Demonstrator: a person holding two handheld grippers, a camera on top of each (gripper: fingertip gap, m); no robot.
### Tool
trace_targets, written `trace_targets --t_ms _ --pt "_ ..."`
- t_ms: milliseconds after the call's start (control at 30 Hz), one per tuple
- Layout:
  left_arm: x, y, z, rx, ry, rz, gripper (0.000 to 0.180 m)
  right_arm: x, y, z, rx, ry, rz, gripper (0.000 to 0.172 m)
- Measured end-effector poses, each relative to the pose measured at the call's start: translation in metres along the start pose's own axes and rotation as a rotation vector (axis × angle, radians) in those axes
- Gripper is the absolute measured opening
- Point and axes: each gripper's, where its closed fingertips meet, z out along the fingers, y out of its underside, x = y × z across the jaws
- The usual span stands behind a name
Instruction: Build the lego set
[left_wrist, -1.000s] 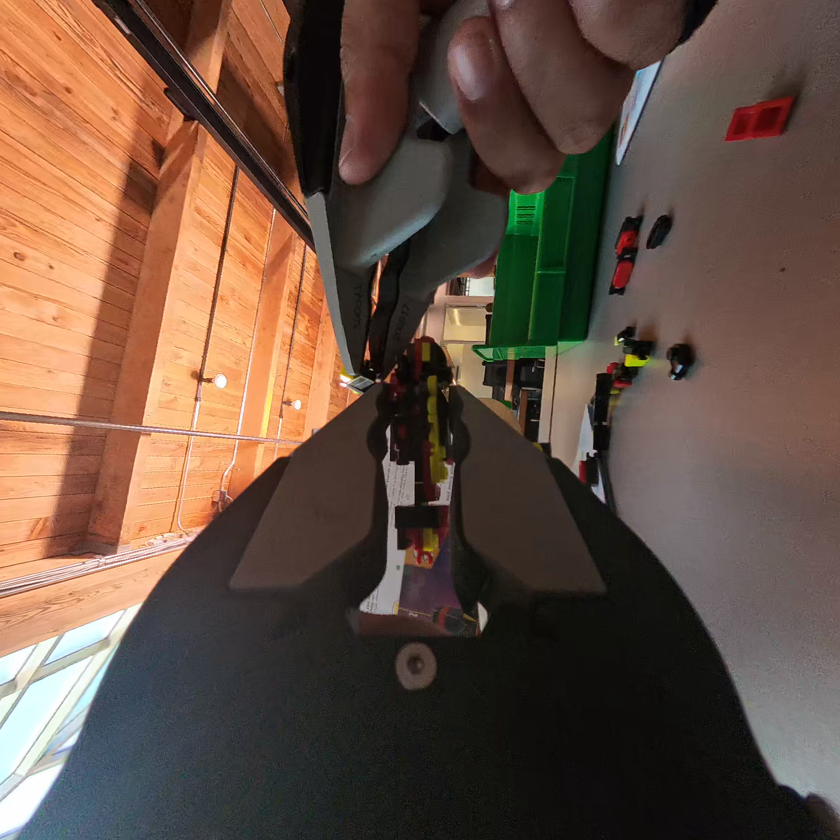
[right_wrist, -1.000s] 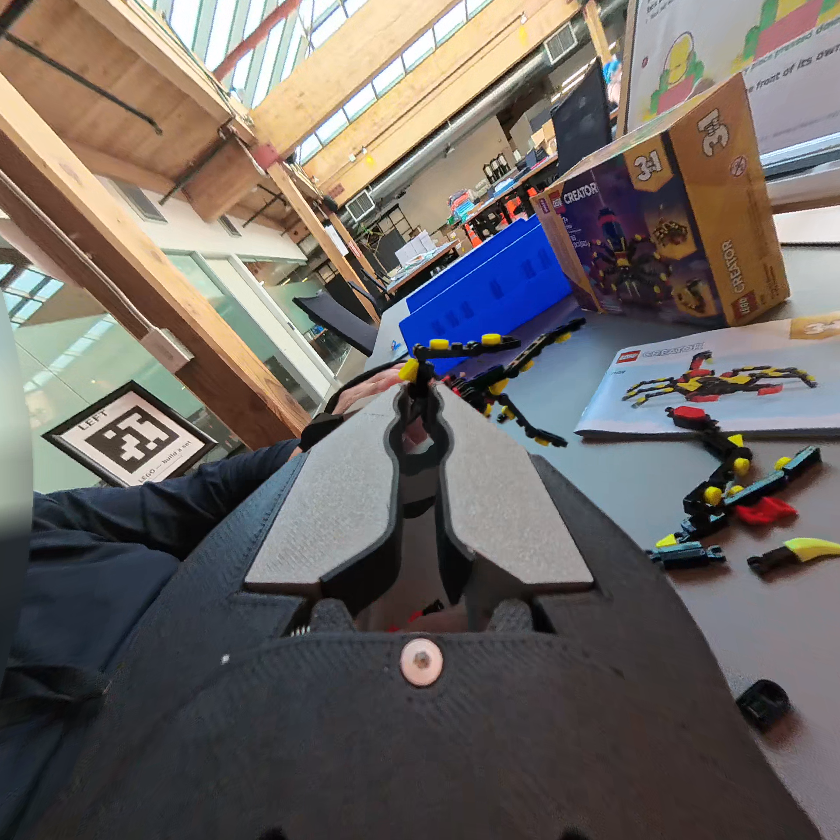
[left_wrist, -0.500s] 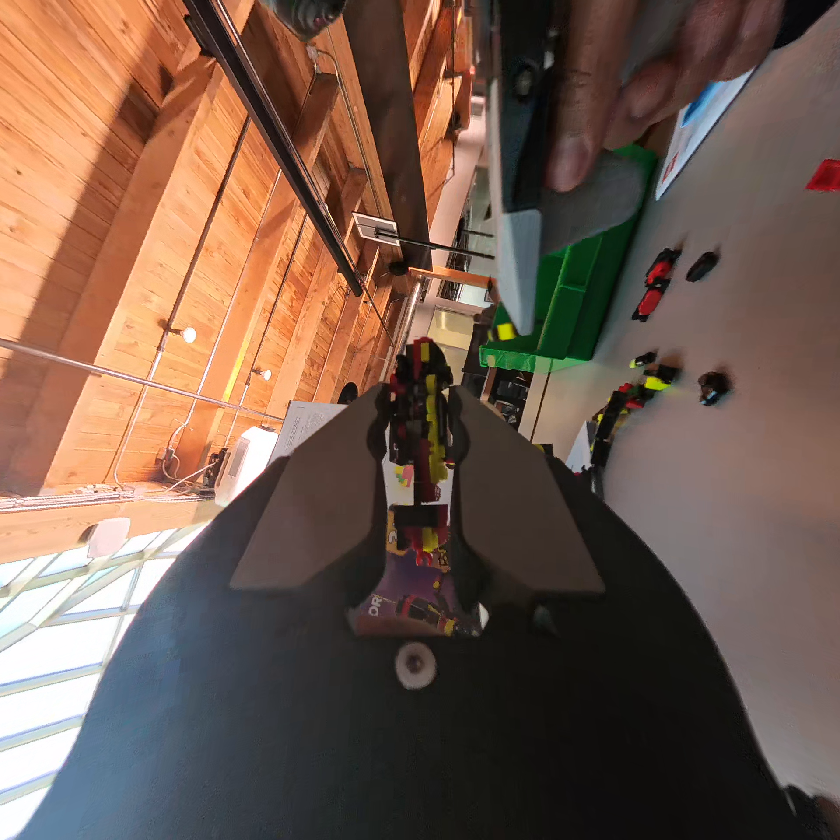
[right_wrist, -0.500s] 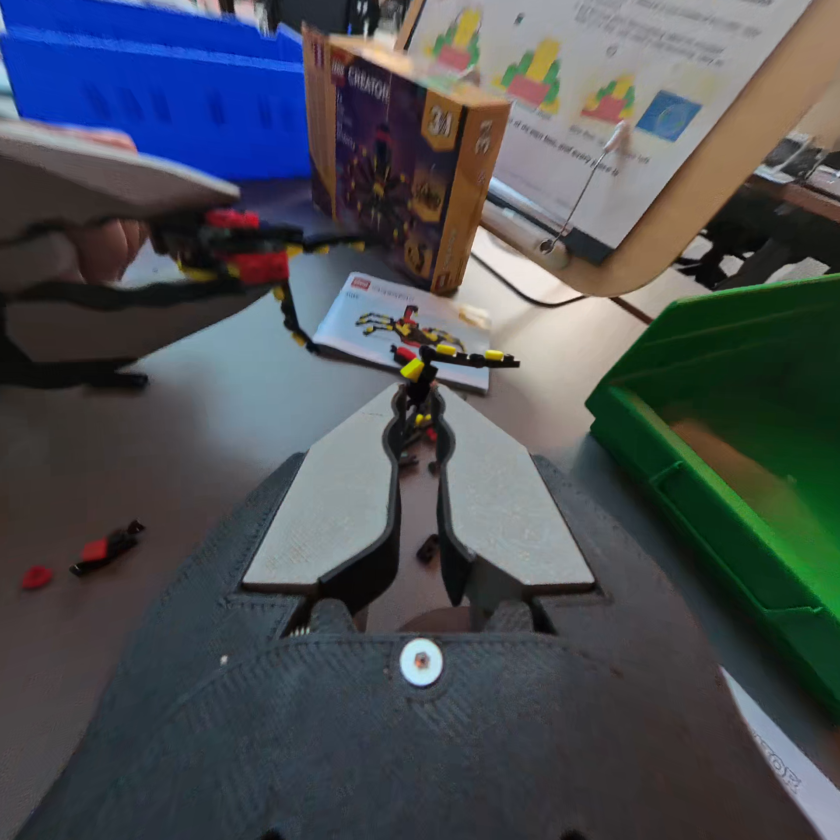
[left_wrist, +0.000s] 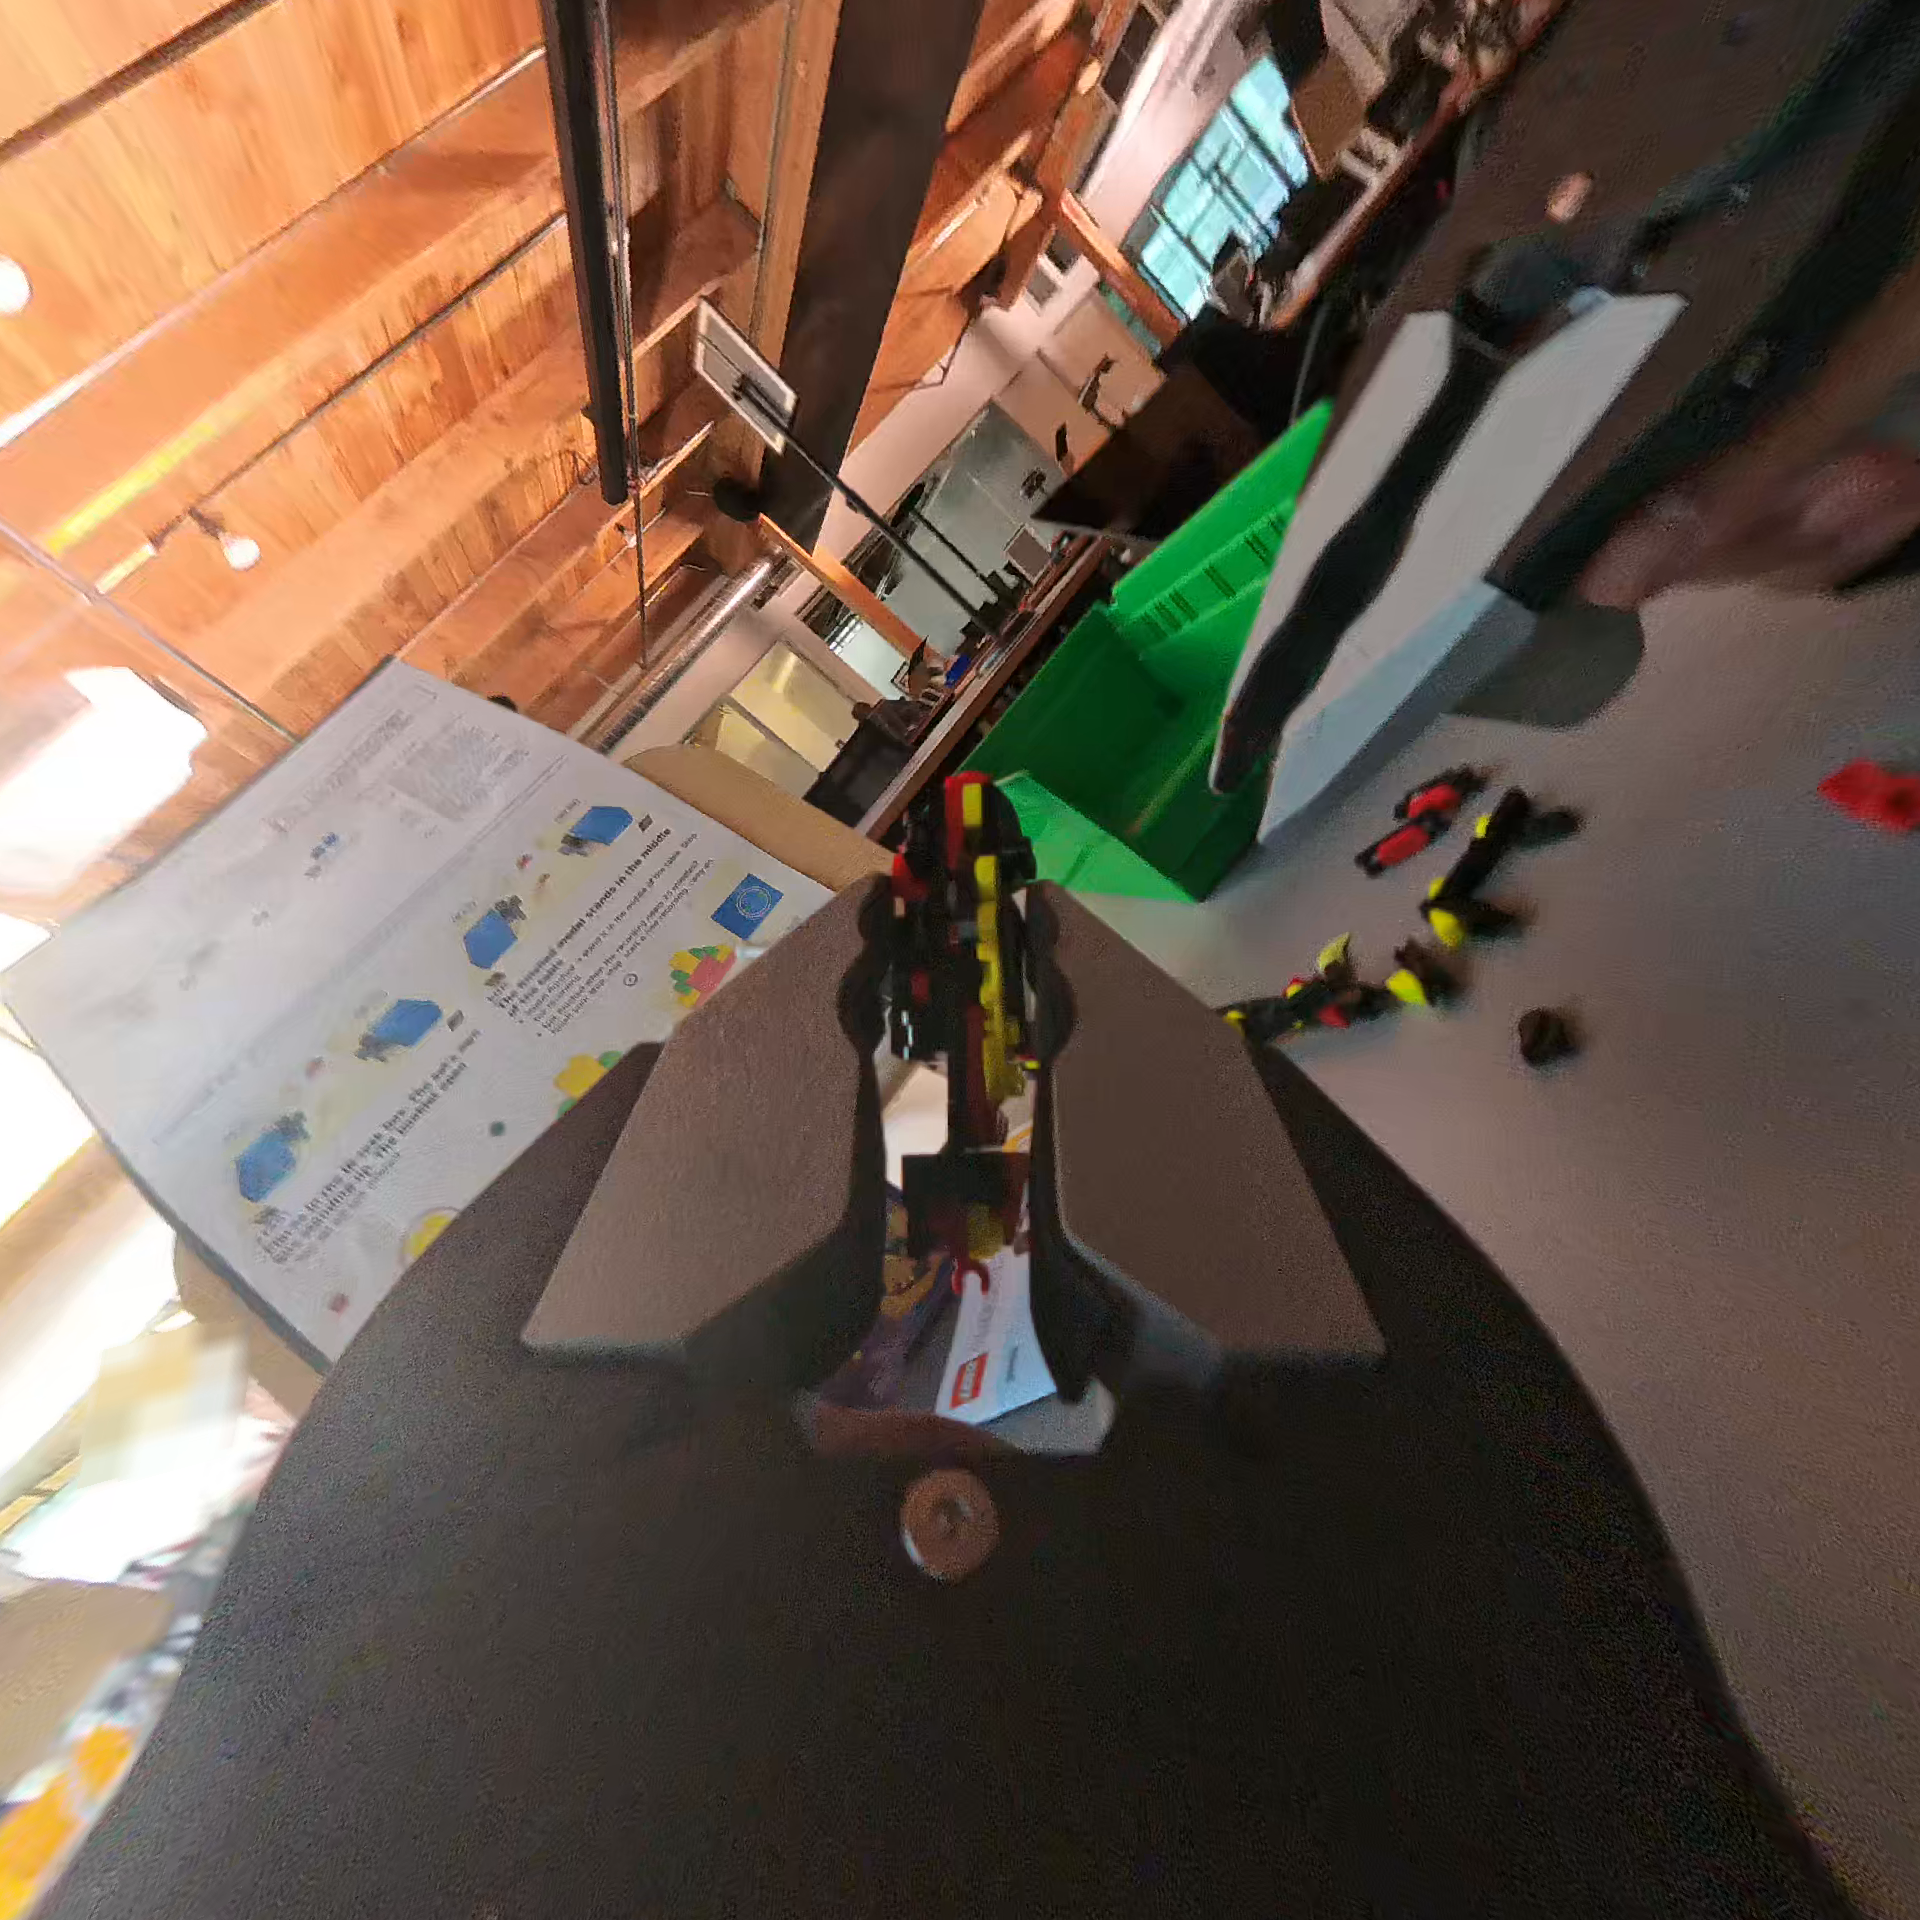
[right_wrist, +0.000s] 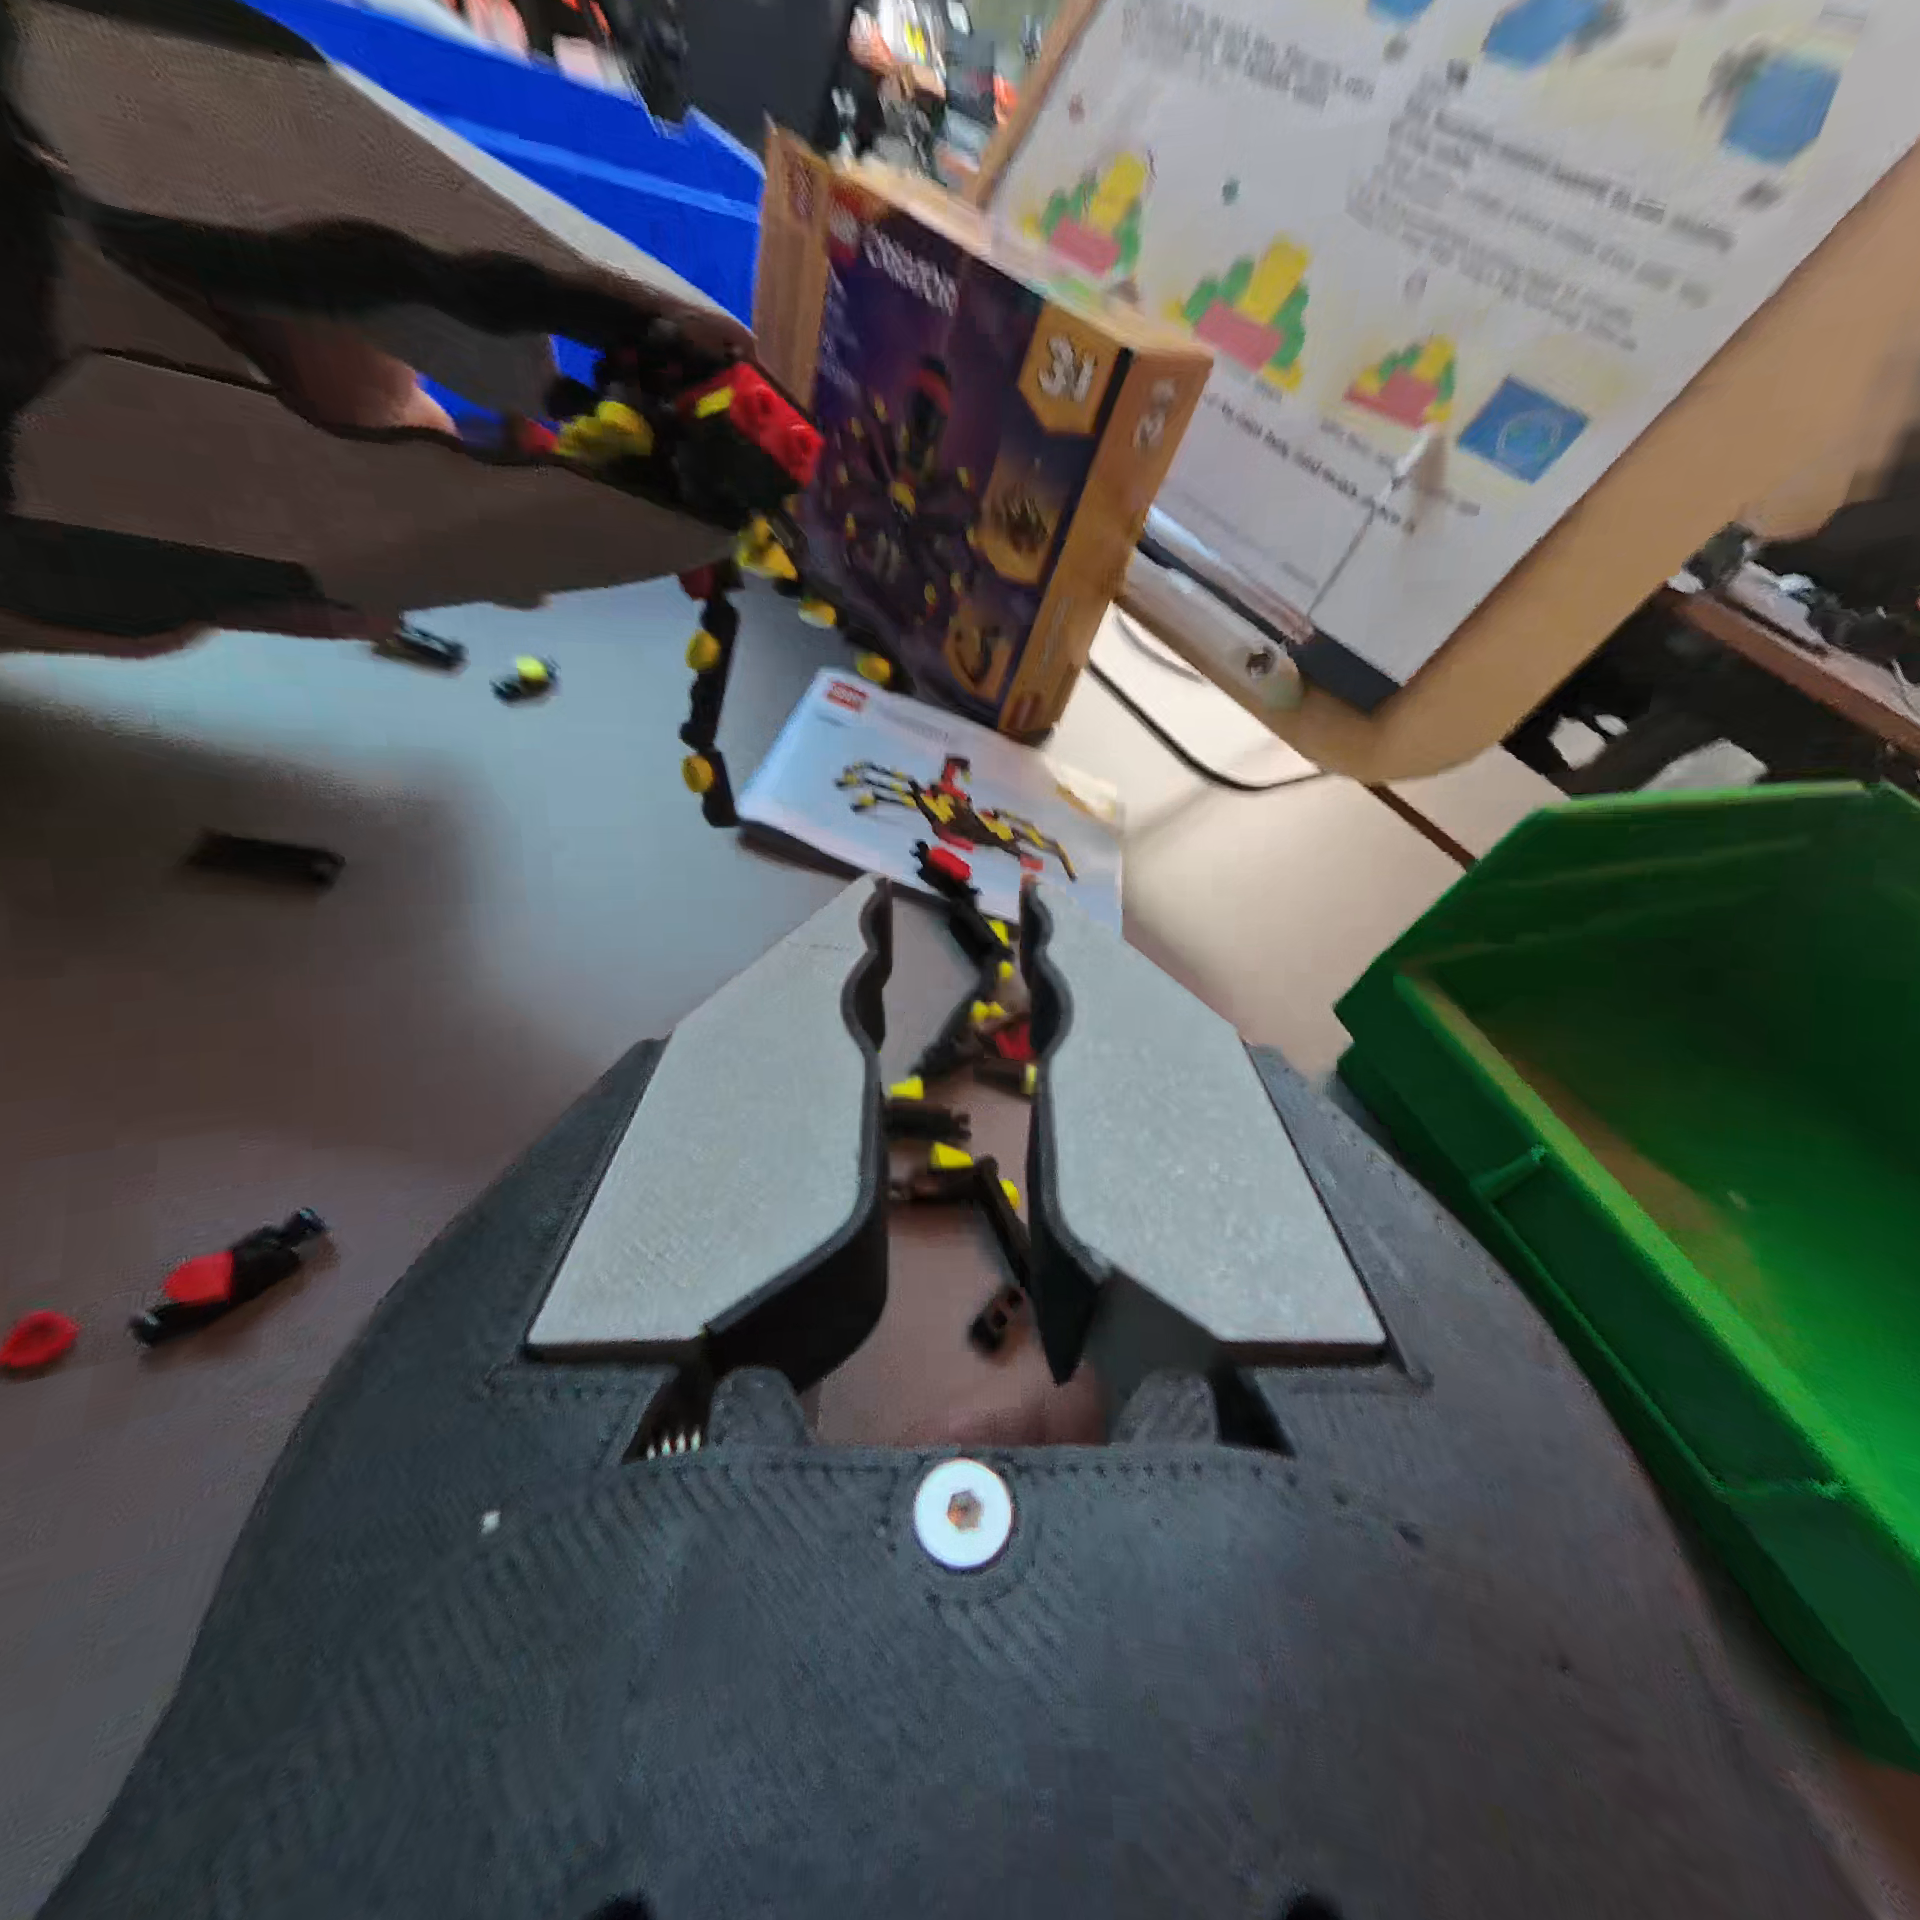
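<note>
The left gripper (left_wrist: 956, 925) is clenched on a black, red and yellow brick model (left_wrist: 961, 935); both pads press its sides, and the model stands up past the fingertips. From the right wrist view the same model (right_wrist: 717, 426) shows held above the table, with a black-and-yellow leg (right_wrist: 710, 691) hanging from it toward the grey table (right_wrist: 364, 935).

The right gripper (right_wrist: 951, 914) is released: its fingers stand apart with nothing between the pads. Seen through the gap, loose black, yellow and red pieces (right_wrist: 961, 1081) lie on the table below, not touched by the fingers. In the left wrist view this gripper (left_wrist: 1262, 769) hangs over the table beside a green bin (left_wrist: 1122, 748), with scattered pieces (left_wrist: 1434, 914) near it.

Just beyond the right fingertips lies a booklet (right_wrist: 831, 790), and behind it stands a box (right_wrist: 966, 436). A blue bin (right_wrist: 623, 156) is far left, the green bin (right_wrist: 1662, 1091) near right. A tilted instruction board (right_wrist: 1403, 208) leans at the far right. A red-and-black piece (right_wrist: 229, 1273) and a red piece (right_wrist: 36, 1335) lie near left.
</note>
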Motion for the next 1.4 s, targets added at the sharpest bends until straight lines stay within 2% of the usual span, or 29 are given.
trace_targets --t_ms 33,100,167,267,500,600,700,800,833,867,900,1033,1100,1167,1233,1333,1400 --pt "-0.006 -0.003 -0.002 0.028 0.01 -0.074 0.022 -0.007 -0.008 -0.001 0.05 -0.035 0.011 0.022" --pt "-0.003 -0.013 -0.006 0.108 0.122 -0.241 0.022 -0.02 -0.022 -0.003 0.125 -0.109 0.055 0.027" --pt "-0.003 -0.019 -0.01 0.153 0.173 -0.322 0.023 -0.028 -0.031 -0.005 0.172 -0.159 0.092 0.029" --pt "0.001 -0.019 -0.009 0.152 0.195 -0.344 0.022 -0.042 -0.044 -0.011 0.245 -0.257 0.14 0.03" --pt "0.011 -0.02 -0.007 0.149 0.199 -0.306 0.022 -0.054 -0.036 -0.005 0.188 -0.326 0.182 0.03" --pt "0.01 -0.025 -0.008 0.174 0.211 -0.348 0.022 -0.053 -0.028 0.0 0.138 -0.291 0.149 0.032" --pt "0.009 -0.021 -0.007 0.159 0.219 -0.396 0.022 -0.048 -0.028 0.001 0.144 -0.233 0.084 0.024" --pt "0.008 -0.016 -0.006 0.143 0.268 -0.53 0.022 -0.05 -0.026 0.001 0.132 -0.223 0.035 0.01" --pt "0.008 -0.015 -0.006 0.143 0.297 -0.58 0.022 -0.043 -0.023 0.003 0.111 -0.173 0.011 0.006" --pt "0.008 -0.016 -0.006 0.149 0.329 -0.636 0.022 -0.033 -0.021 0.004 0.103 -0.109 -0.002 0.01" --pt "0.008 -0.015 -0.007 0.149 0.358 -0.697 0.022 -0.026 -0.023 0.003 0.115 -0.076 0.007 0.016" --pt "0.006 -0.011 -0.009 0.153 0.477 -0.929 0.021 -0.016 -0.05 -0.016 0.28 -0.103 0.133 0.008" --pt "0.009 -0.008 -0.009 0.14 0.512 -0.953 0.021 -0.007 -0.058 -0.024 0.345 -0.07 0.141 0.012" --pt "0.01 -0.006 -0.008 0.13 0.511 -0.962 0.021 -0.016 -0.062 -0.027 0.374 -0.125 0.126 0.014" --pt "0.014 -0.012 -0.01 0.147 0.547 -0.976 0.021 -0.033 -0.056 -0.02 0.323 -0.203 0.116 0.021" --pt "0.02 -0.026 -0.016 0.189 0.625 -0.992 0.021 -0.052 -0.044 -0.007 0.239 -0.229 0.029 0.022" --pt "0.024 -0.031 -0.018 0.2 0.648 -0.989 0.021 -0.064 -0.037 -0.004 0.205 -0.252 -0.041 0.011"
